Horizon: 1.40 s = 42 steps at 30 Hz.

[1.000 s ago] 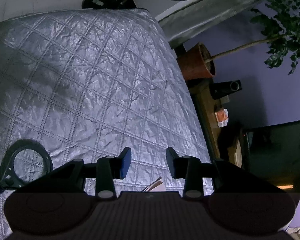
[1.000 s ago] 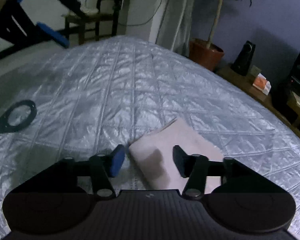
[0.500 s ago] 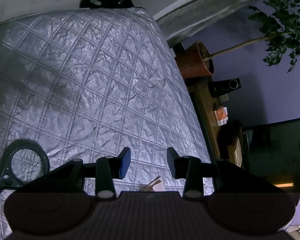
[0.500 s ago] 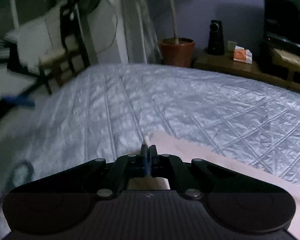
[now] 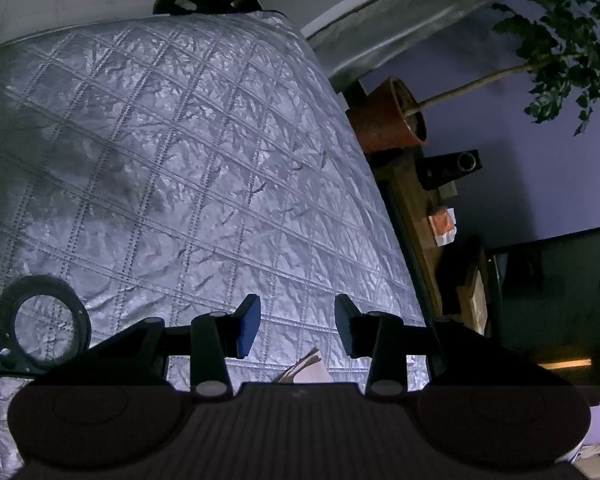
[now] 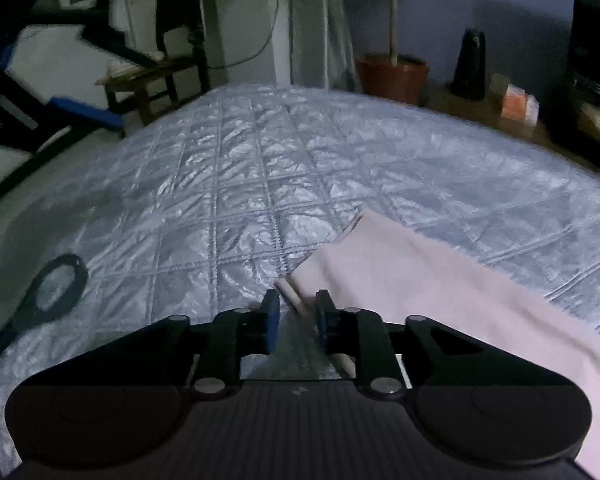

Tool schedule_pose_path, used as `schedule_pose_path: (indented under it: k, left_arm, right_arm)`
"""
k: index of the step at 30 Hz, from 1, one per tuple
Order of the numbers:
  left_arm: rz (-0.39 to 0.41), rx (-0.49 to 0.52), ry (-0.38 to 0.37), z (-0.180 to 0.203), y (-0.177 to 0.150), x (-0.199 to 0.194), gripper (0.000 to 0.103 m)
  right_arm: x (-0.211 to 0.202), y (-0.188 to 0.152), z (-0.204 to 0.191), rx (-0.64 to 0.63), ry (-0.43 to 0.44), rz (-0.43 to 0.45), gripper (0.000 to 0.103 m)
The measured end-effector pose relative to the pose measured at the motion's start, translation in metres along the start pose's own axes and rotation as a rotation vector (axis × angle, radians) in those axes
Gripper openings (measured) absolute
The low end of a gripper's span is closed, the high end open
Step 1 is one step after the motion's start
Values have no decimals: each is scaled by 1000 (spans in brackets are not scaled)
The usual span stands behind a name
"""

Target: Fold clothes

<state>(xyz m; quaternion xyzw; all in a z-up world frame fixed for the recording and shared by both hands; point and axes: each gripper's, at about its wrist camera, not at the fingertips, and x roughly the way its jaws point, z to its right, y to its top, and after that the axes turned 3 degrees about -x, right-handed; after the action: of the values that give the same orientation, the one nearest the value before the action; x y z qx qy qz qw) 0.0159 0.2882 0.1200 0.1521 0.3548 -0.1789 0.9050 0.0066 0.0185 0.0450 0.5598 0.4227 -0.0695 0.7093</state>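
Observation:
A pale pink folded cloth (image 6: pixel 420 288) lies on the silver quilted bed (image 6: pixel 260 180), running from the centre to the lower right of the right wrist view. My right gripper (image 6: pixel 298 316) sits low at the cloth's near left corner. Its jaws are opening, with the cloth's layered edge lying loose between them, closer to the right pad. My left gripper (image 5: pixel 296 326) hovers open over the bed (image 5: pixel 180 160) with nothing between its fingers. Just a corner of the cloth (image 5: pixel 312 372) shows below it.
A black ring-shaped tool (image 5: pixel 82 328) lies on the quilt at the left, also in the right wrist view (image 6: pixel 28 312). Beyond the bed's edge stand a terracotta plant pot (image 5: pixel 384 120), a speaker (image 5: pixel 452 166), a dark screen (image 5: pixel 556 300) and a wooden bench (image 6: pixel 152 76).
The right gripper went from open over the folded cloth to shut on its edge, rolled, and now has its jaws apart again. The left gripper has kept still.

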Motion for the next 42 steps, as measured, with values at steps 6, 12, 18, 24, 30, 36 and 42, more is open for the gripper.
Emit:
schedule_pose_path:
  k: [6,12,18,24,30,36,42]
  left_arm:
    - [-9,13,3,3,-4,3,36]
    - [-9,22,6,4,-5,4,37]
    - [-10,32,0,7,-7,4,37]
    - [-14,50,-9,13,-11,4,37]
    - [-48,127,-9,30,-32,13,38]
    - [-125,328,24,54,-80,31,39]
    - [-273,633,73,73,-167,58,39]
  right_arm:
    - [9,-9,-30,-240,-113,-18,74]
    - [30,3,-18,-152,-114,-25,69]
    - [34,5,-25,-182,-148,-21,8]
    - [7,2,-43,-158,-41,-8,7]
    - [-11,-16,-69,-77,151,-41,22]
    - [-84,-42,-12,256,111,68,40]
    - [-157,-97,58,318,-168,30,45]
